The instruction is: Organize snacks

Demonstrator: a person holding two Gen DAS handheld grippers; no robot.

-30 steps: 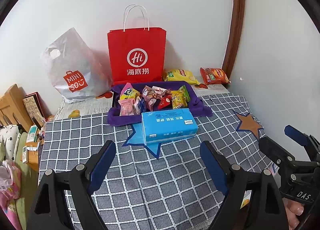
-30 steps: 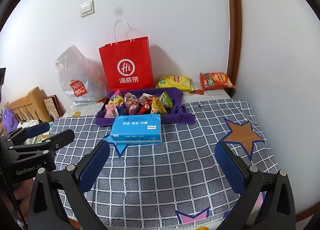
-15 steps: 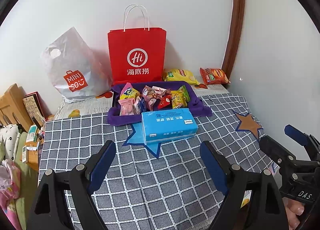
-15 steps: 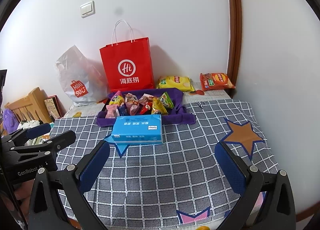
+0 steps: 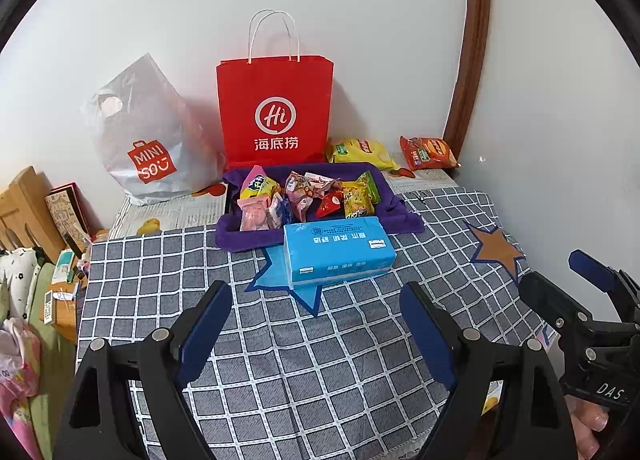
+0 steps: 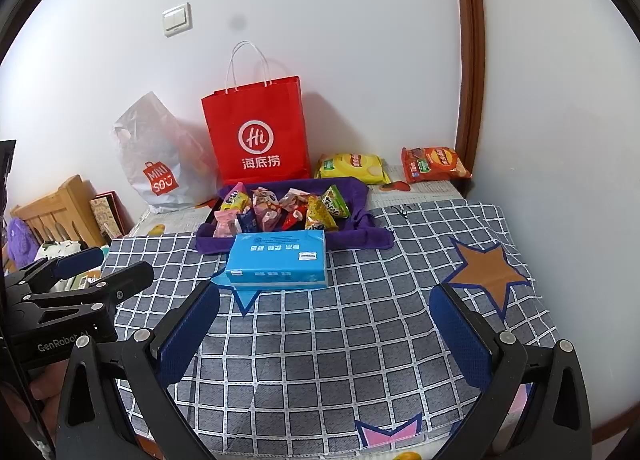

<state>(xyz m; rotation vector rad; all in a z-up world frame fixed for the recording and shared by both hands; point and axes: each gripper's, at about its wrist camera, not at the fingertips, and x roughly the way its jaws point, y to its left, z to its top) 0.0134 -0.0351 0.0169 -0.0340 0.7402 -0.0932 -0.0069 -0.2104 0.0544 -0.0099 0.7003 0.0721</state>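
A purple tray (image 5: pixel 244 238) (image 6: pixel 360 196) holding several small snack packets (image 5: pixel 308 196) (image 6: pixel 280 208) sits mid-table. A blue tissue pack (image 5: pixel 336 248) (image 6: pixel 278 260) lies just in front of it. Behind, by the wall, lie a yellow chip bag (image 5: pixel 360 150) (image 6: pixel 352 166) and an orange chip bag (image 5: pixel 428 152) (image 6: pixel 434 164). My left gripper (image 5: pixel 316 324) (image 6: pixel 94 270) hovers open over the checked cloth, well short of the tissue pack. Wide open too, my right gripper (image 6: pixel 328 324) (image 5: pixel 560 280) hangs beside it on the right, with nothing between its fingers.
A red paper bag (image 5: pixel 276 112) (image 6: pixel 256 132) and a white plastic bag (image 5: pixel 140 136) (image 6: pixel 156 156) stand against the wall behind the tray. Wooden furniture and clutter (image 5: pixel 24 212) fill the left side. A wall (image 5: pixel 560 100) bounds the table's right.
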